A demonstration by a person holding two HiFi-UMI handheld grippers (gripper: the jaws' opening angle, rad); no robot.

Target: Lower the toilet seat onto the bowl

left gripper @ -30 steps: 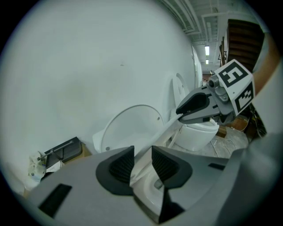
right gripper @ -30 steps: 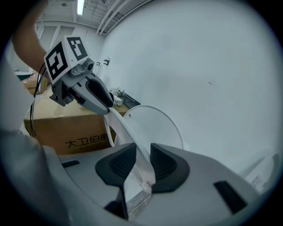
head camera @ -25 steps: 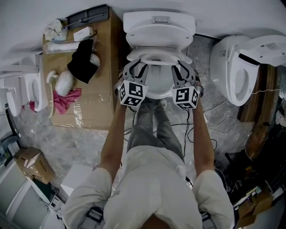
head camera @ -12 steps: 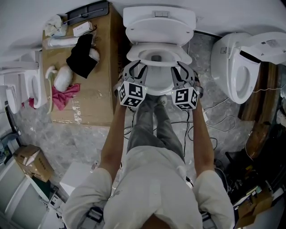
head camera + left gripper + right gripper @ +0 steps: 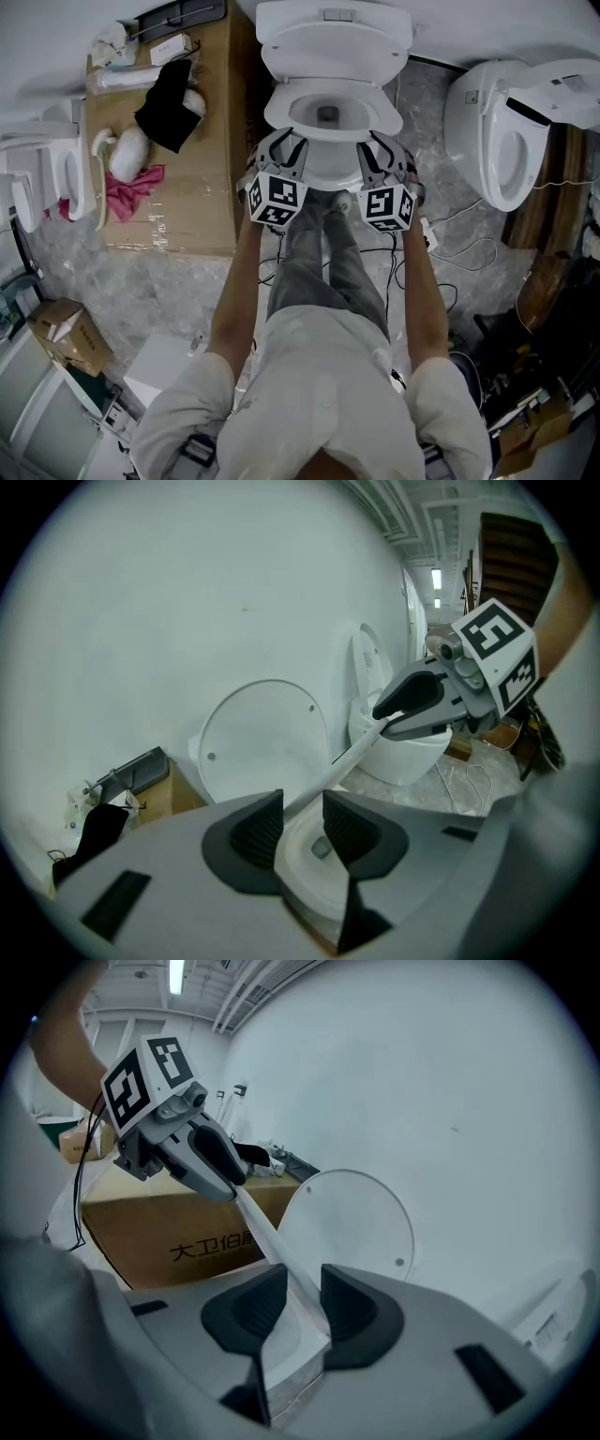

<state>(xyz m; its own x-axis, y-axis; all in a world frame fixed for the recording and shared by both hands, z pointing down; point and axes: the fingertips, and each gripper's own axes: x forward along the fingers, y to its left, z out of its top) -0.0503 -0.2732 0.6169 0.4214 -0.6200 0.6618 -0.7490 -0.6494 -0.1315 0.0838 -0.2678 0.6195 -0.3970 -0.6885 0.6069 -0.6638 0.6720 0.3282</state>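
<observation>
Left gripper [image 5: 302, 825] and right gripper [image 5: 305, 1303] pinch toilet seat [image 5: 386, 117] rim, right's jaws just been opening; best lowered level, slowly onto bowl [image 5: 315, 107].

The toilet seat [image 5: 277, 114], its front rim gripped by the left claw [image 5: 279, 146] and right claw [image 5: 380, 148], has swung down from the lid [image 5: 333, 47] beyond them, nearly level now, while the right claw's jaws have just been opening slightly around that rim.

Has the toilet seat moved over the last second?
Yes. The toilet seat has swung down and forward, away from the raised lid behind it.
</observation>
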